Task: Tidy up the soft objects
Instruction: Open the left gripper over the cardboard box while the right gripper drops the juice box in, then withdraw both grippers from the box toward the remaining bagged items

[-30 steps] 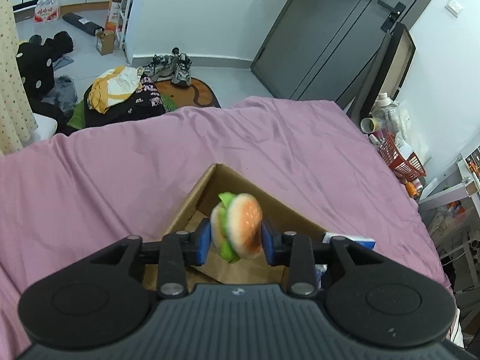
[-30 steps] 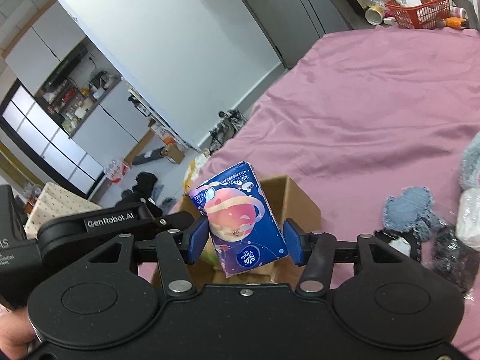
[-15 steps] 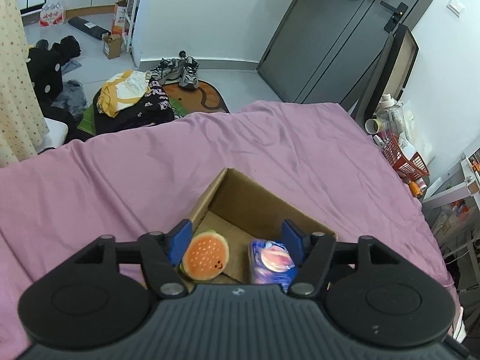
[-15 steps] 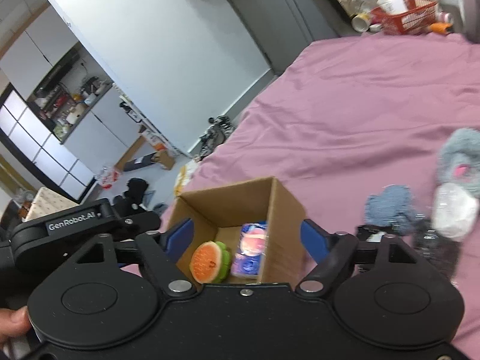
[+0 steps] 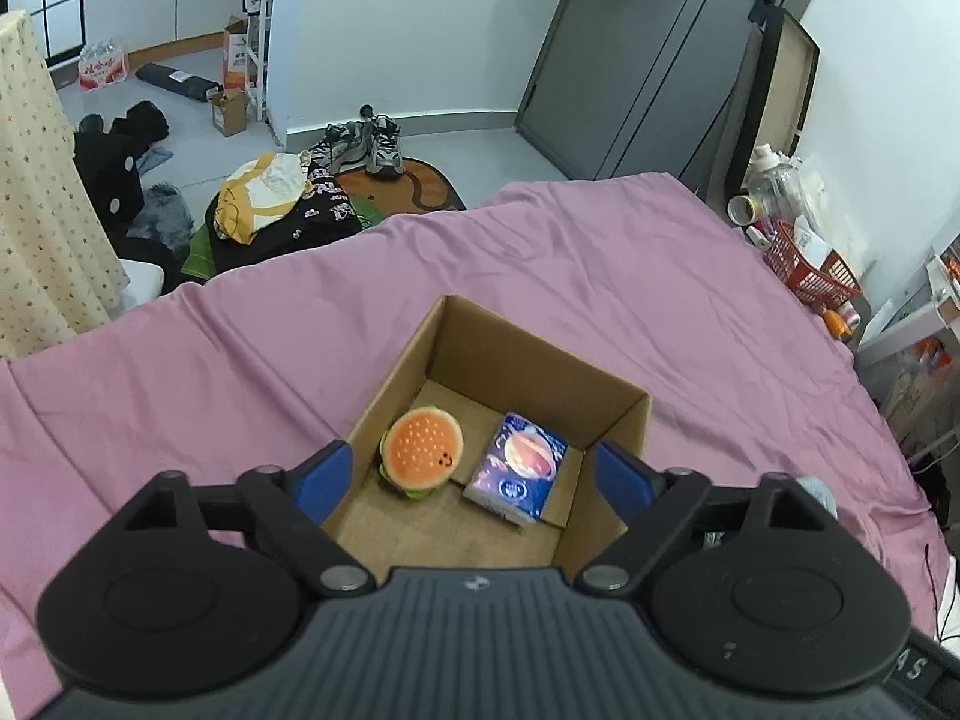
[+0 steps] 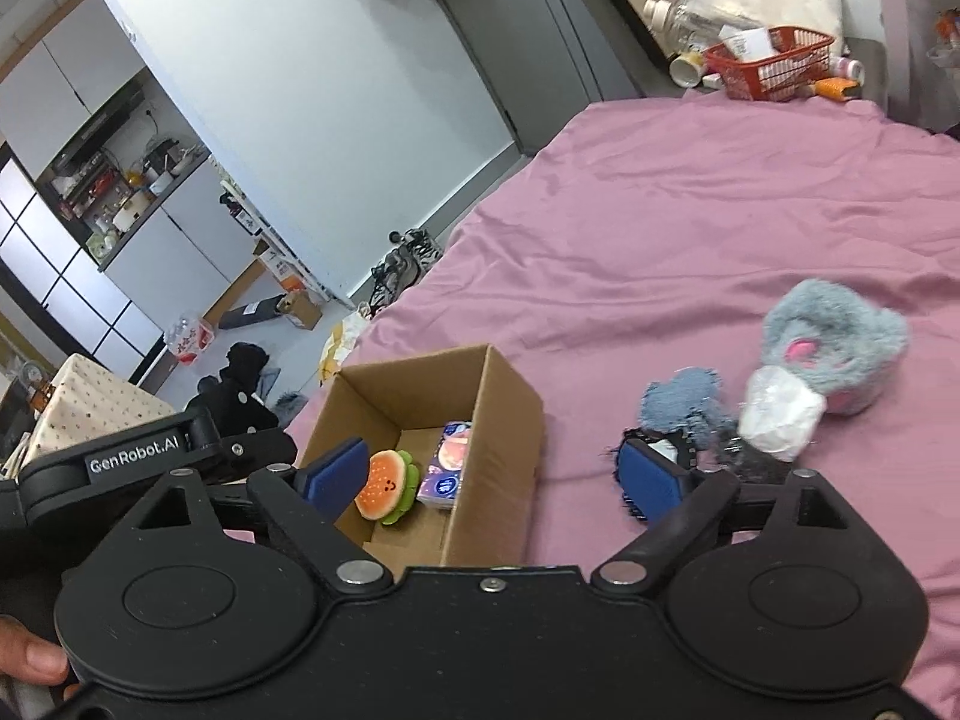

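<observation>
An open cardboard box (image 5: 534,354) (image 6: 510,420) sits on the pink bed sheet. Inside it lie a plush hamburger (image 5: 422,446) (image 6: 385,485) and a blue tissue pack with a planet print (image 5: 517,468) (image 6: 445,468), side by side. My left gripper (image 5: 474,477) hovers above the box, its jaws opening and nothing between the pads. My right gripper (image 6: 495,477) hangs over the box's near right corner, jaws opening too, holding nothing. To the right of the box lie a grey furry slipper (image 6: 837,345), a blue fuzzy cloth (image 6: 681,405) and a white bagged item (image 6: 777,414).
The pink sheet (image 5: 600,276) covers the bed. A red basket (image 6: 765,63) and bottles stand past the bed's far corner. Clothes and shoes (image 5: 360,144) lie on the floor beyond the bed. A hand (image 6: 30,669) shows at the lower left.
Both grippers opened and rose. The hamburger left the left gripper and the tissue pack left the right; both now lie in the box.
</observation>
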Demonstrator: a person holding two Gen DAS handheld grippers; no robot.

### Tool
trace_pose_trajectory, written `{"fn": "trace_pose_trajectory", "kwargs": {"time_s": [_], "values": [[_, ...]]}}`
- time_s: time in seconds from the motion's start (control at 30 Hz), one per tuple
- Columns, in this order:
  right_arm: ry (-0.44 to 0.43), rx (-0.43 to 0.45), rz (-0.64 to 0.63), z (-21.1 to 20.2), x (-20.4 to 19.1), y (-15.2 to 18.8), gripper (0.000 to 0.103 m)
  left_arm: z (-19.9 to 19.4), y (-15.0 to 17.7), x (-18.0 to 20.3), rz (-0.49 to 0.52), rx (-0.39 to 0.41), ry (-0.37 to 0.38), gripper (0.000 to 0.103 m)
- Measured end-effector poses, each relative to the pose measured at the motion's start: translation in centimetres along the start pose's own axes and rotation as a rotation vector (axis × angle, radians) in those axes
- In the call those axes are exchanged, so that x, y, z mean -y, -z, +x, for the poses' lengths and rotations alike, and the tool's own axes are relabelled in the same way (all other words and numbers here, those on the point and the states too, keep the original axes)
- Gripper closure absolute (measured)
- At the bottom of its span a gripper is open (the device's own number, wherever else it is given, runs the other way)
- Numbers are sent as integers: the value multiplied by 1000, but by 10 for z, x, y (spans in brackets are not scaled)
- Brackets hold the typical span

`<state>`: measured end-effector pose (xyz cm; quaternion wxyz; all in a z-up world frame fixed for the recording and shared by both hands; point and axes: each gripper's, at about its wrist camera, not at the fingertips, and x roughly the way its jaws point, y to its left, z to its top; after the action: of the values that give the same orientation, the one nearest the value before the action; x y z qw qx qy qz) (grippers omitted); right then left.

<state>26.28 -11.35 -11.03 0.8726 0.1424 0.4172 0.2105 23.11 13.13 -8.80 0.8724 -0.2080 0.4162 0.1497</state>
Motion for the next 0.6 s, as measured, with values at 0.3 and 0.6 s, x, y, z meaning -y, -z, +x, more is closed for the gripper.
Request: {"fn": "trace_pose_trajectory", "kwargs": {"time_s": [0.3,0.6], "values": [[38,10,30,-32,25,2,9,-26,11,25,41,9,0,4],[34,55,69,-71,55,-1,0,-49,25,53,85,43,28,0]]}}
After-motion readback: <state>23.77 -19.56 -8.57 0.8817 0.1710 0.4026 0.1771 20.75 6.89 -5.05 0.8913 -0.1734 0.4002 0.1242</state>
